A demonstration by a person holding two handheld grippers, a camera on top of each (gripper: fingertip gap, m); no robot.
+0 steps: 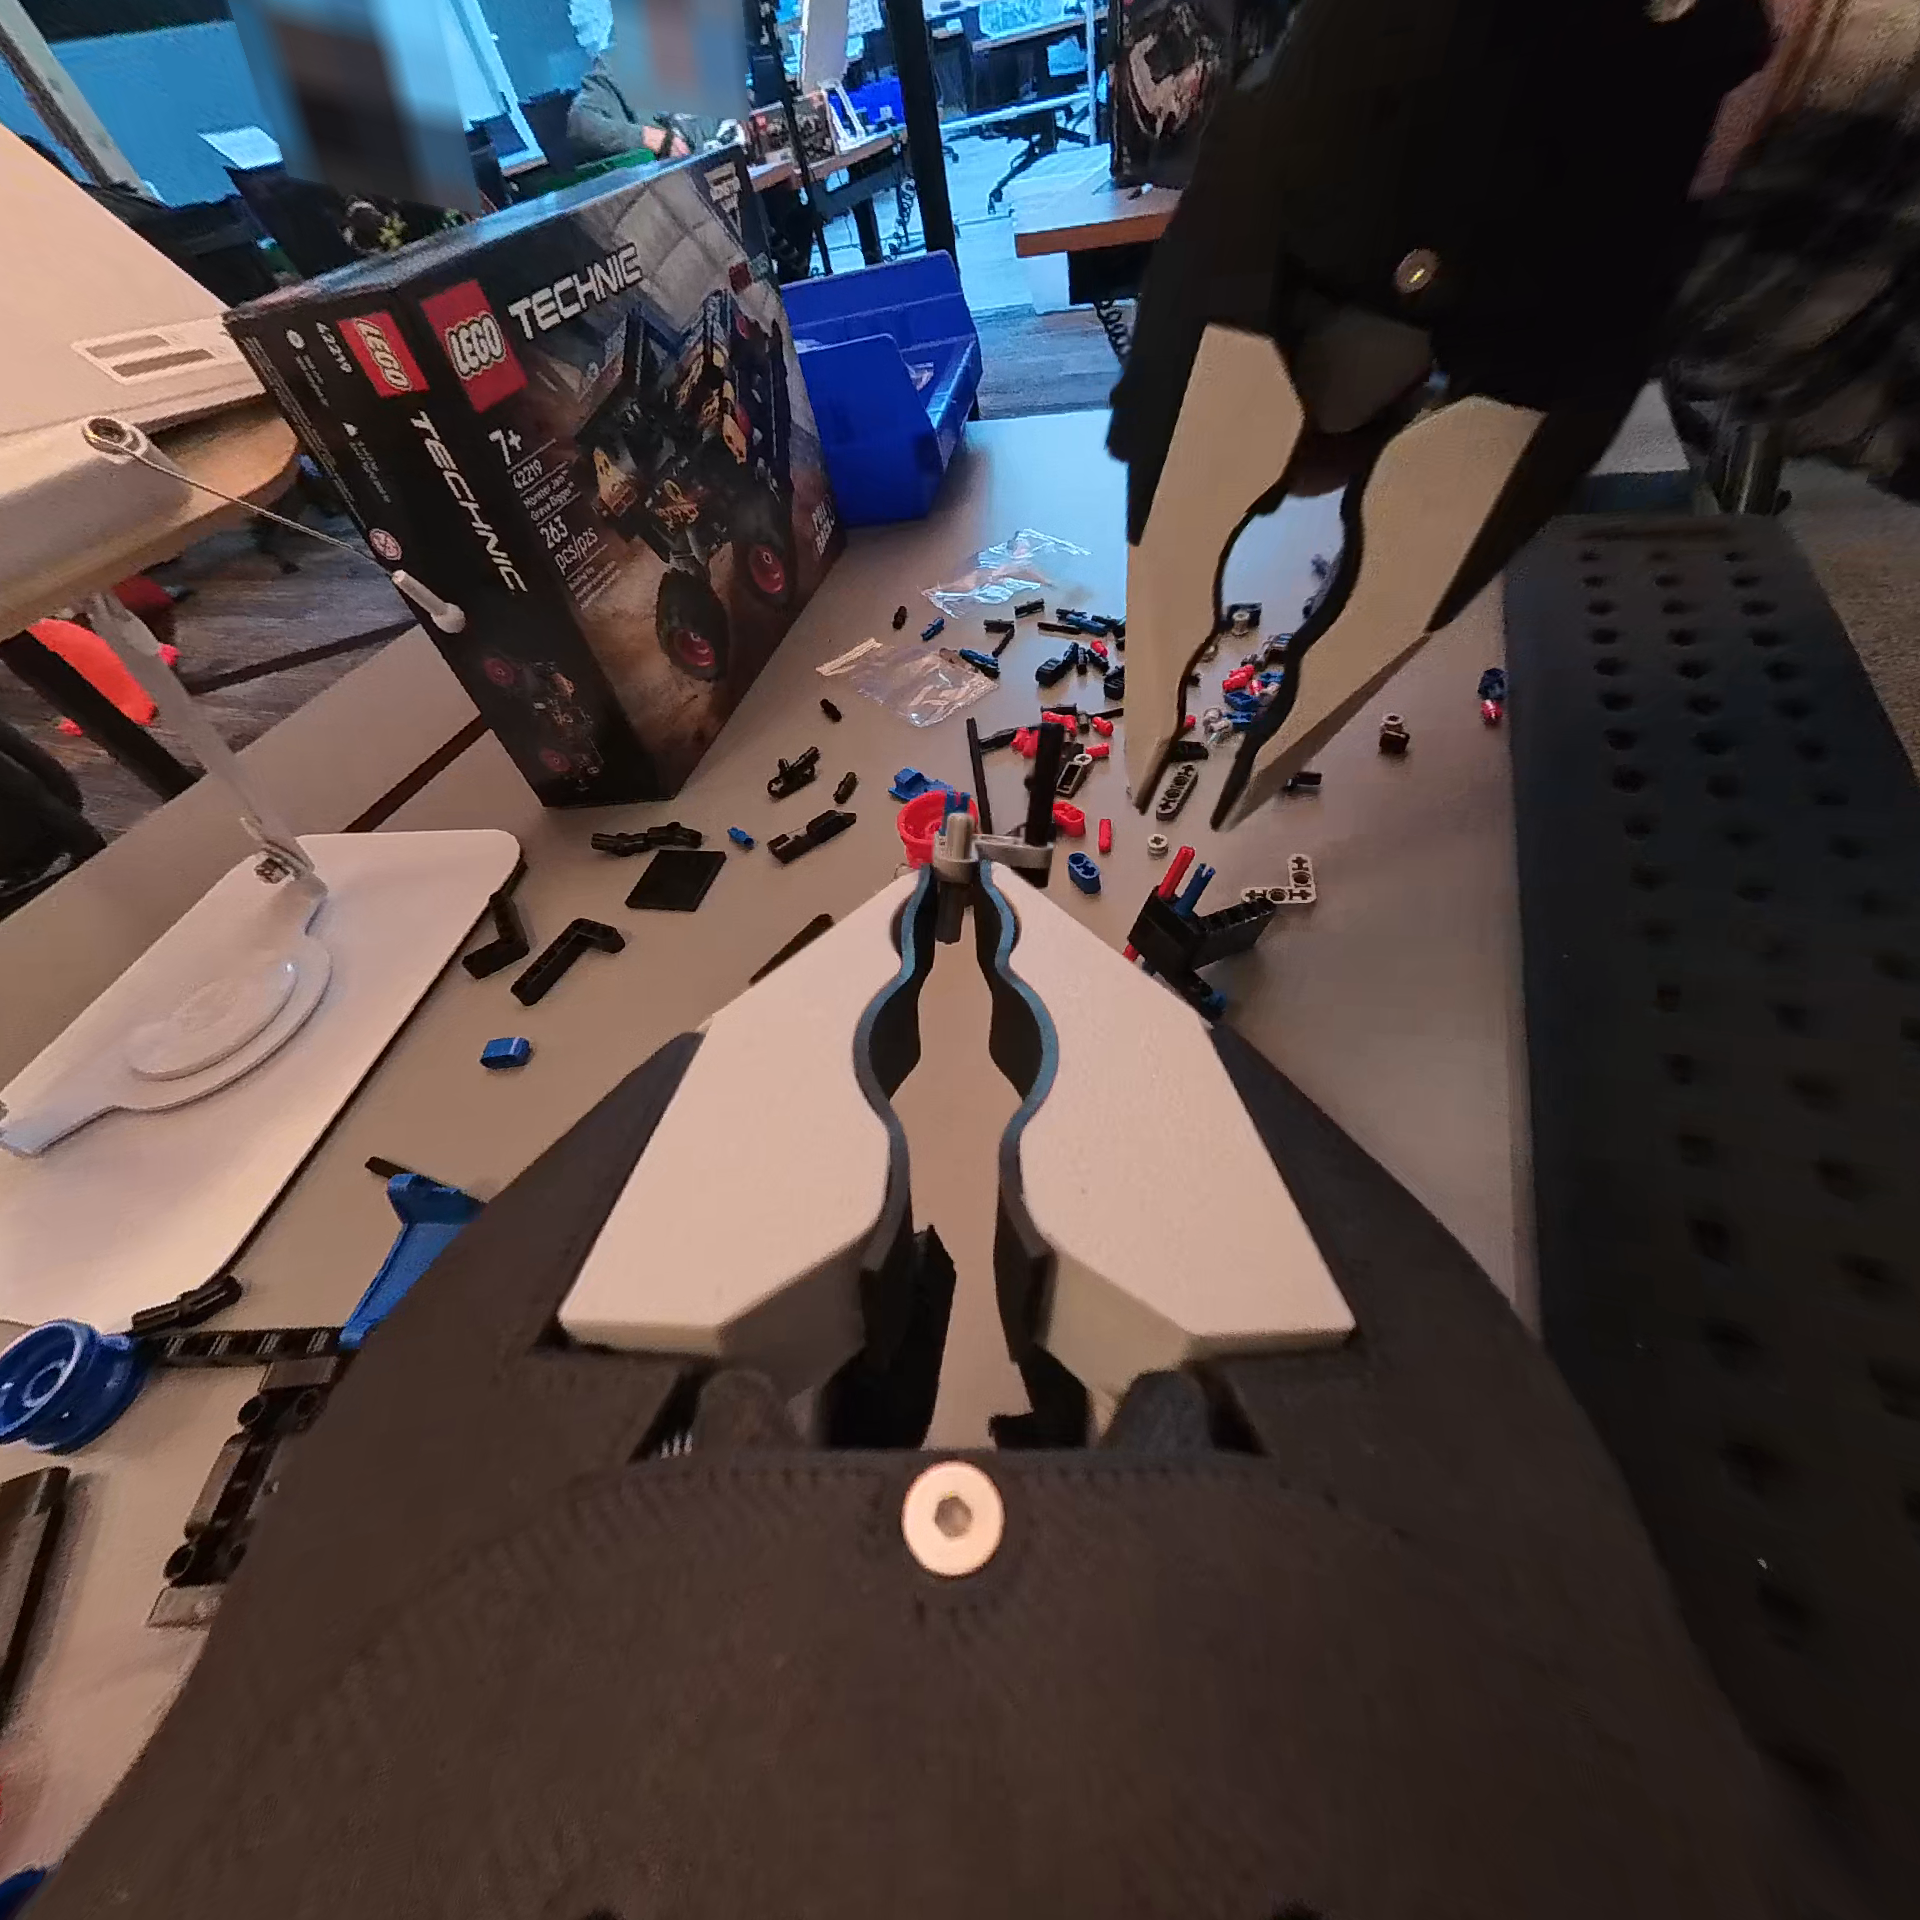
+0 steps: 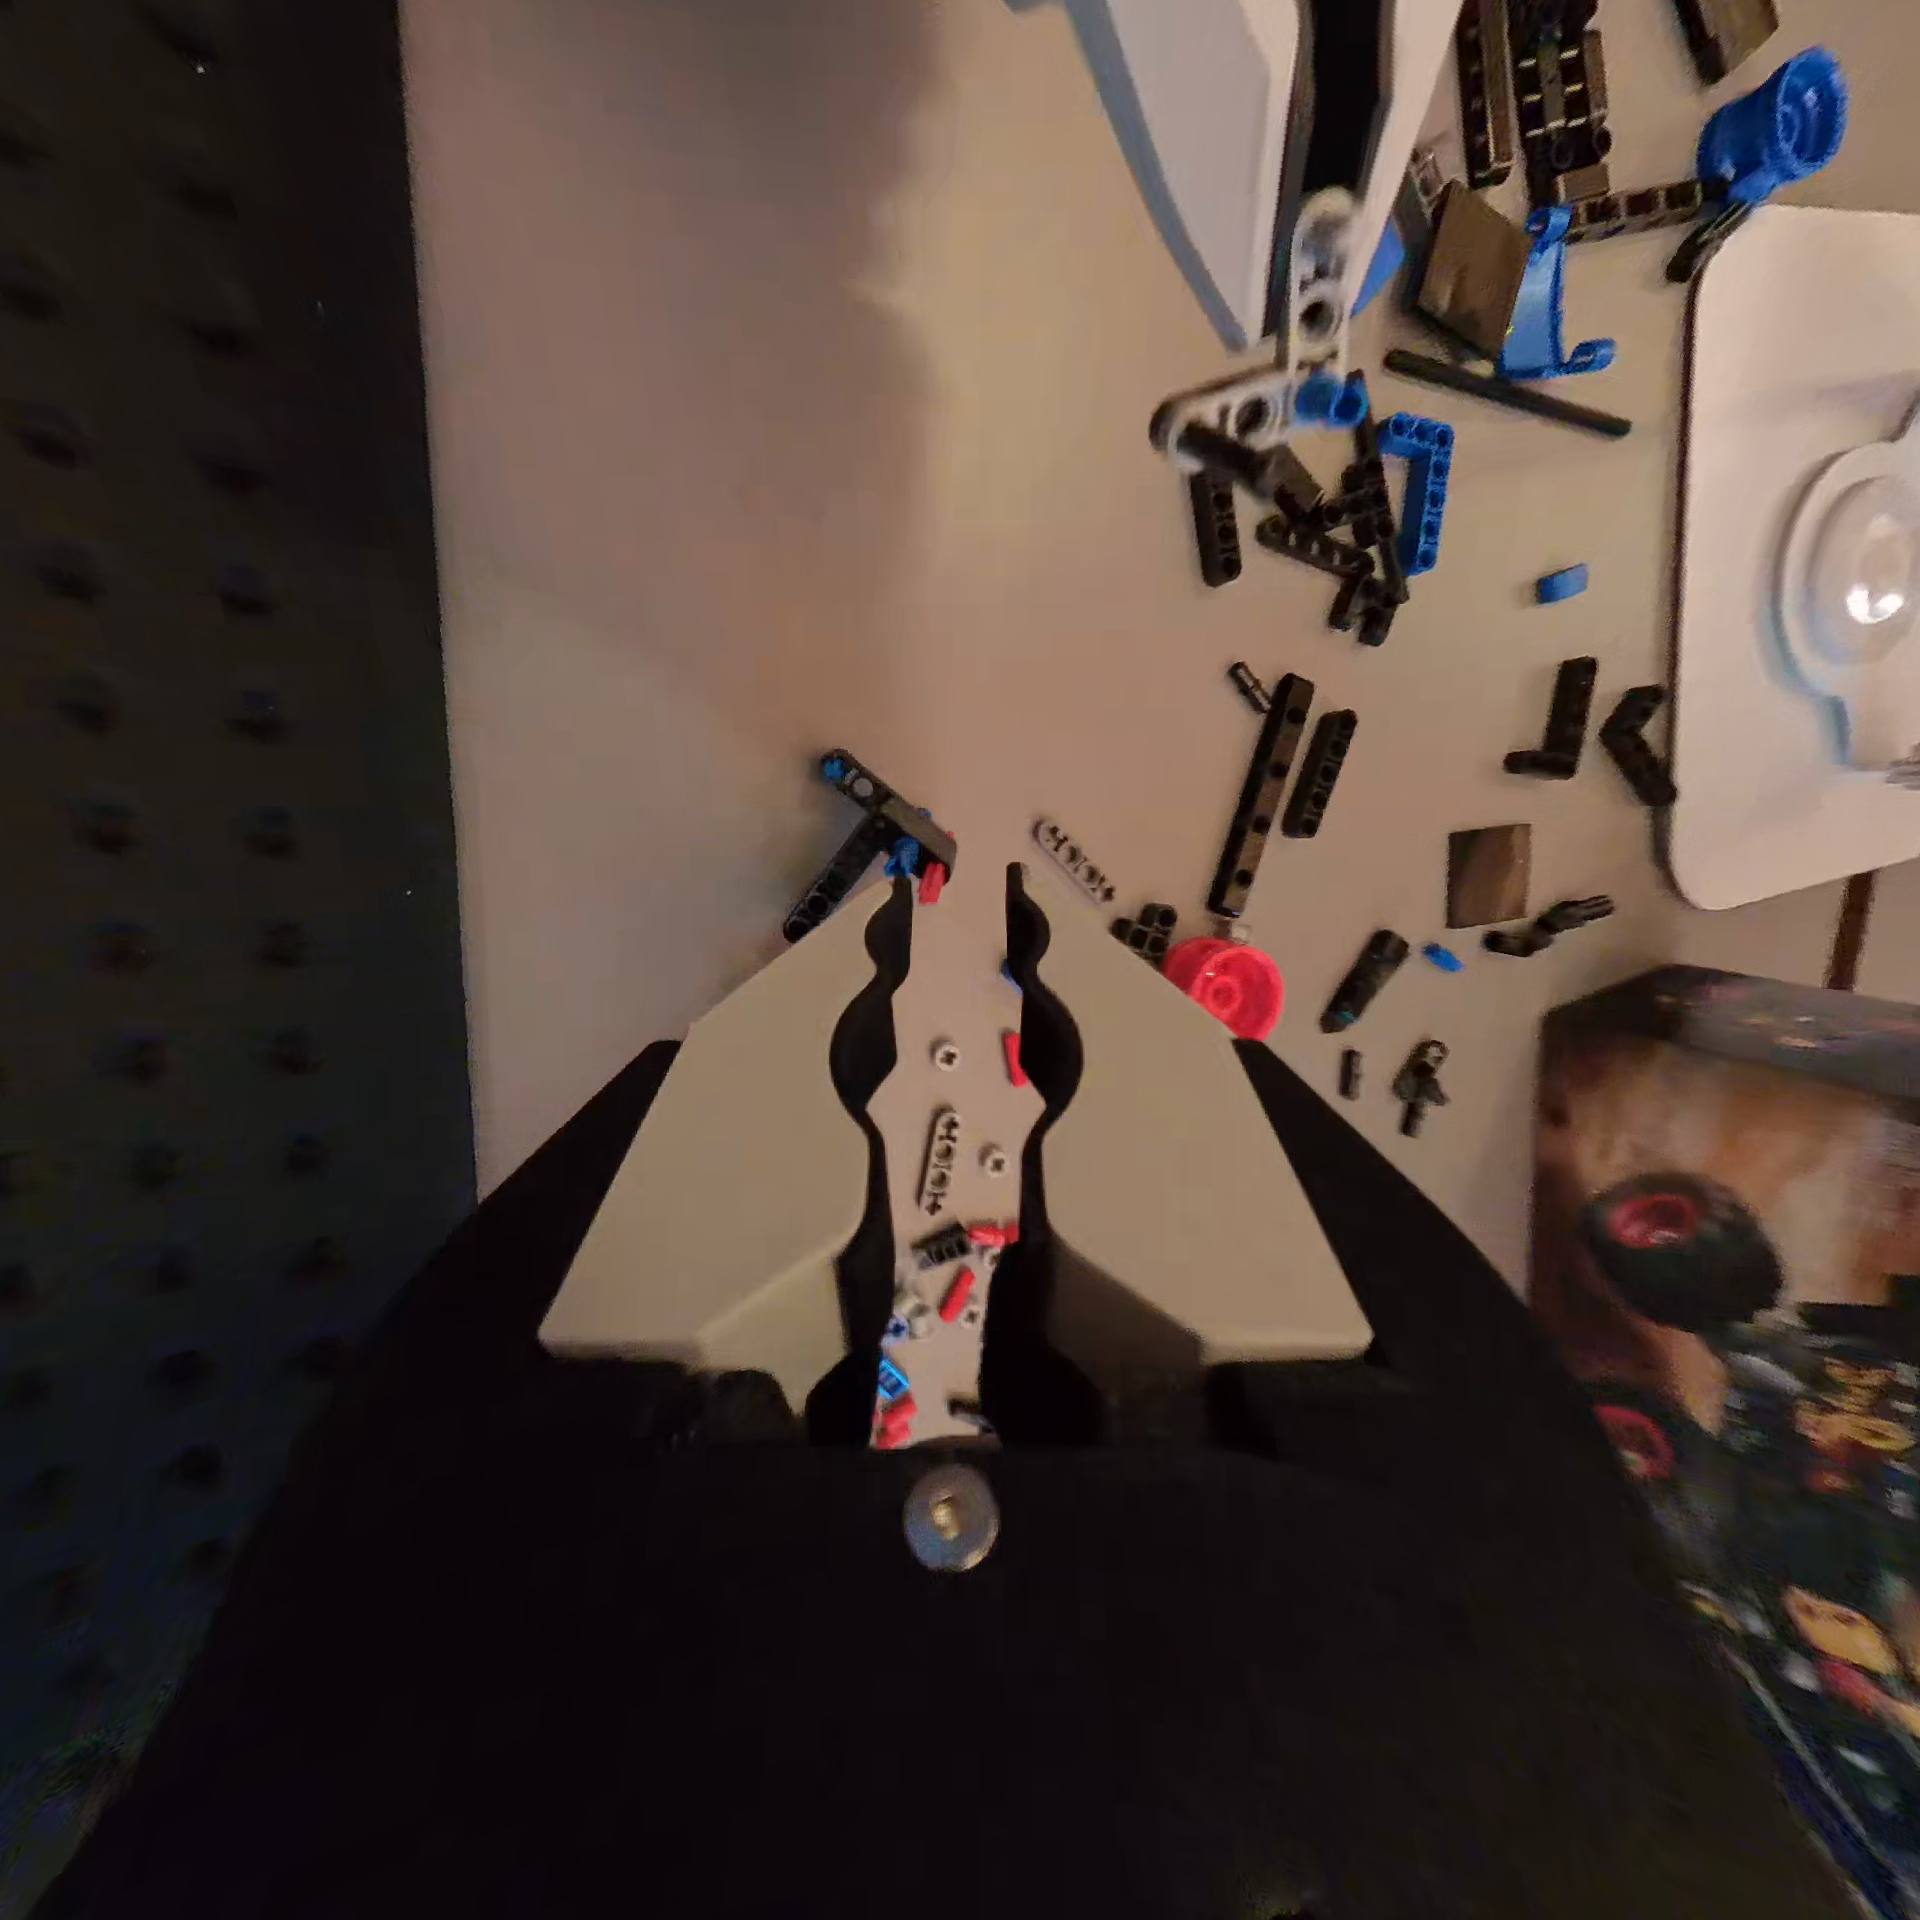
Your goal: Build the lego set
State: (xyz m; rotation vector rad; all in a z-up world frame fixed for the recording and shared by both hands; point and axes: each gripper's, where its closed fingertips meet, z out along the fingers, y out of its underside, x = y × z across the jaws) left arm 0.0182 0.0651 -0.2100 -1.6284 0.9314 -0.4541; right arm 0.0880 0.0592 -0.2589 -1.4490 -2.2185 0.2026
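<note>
Printed writing is being carried by the dark cardboard box (image 1: 582, 499) standing on the surface (image 1: 1351, 987) at the far left. White lettering, small figures and two red square logo patches (image 1: 476, 345) are being shown on its front and side. A white label (image 1: 156, 353) is being borne by the pale panel (image 1: 94, 270) at the far left edge, its print too small to be read. In the right wrist view the box (image 2: 1745, 1299) is being blurred beyond reading.

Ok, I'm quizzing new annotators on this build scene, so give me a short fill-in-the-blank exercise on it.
1. The left gripper is shut on a small ___ lego piece.
2. The right gripper hangs over the loose parts with its jaws ___.
3. Behind the upright lego box sits a ___ bin.

Missing words: grey; open; blue.
</note>
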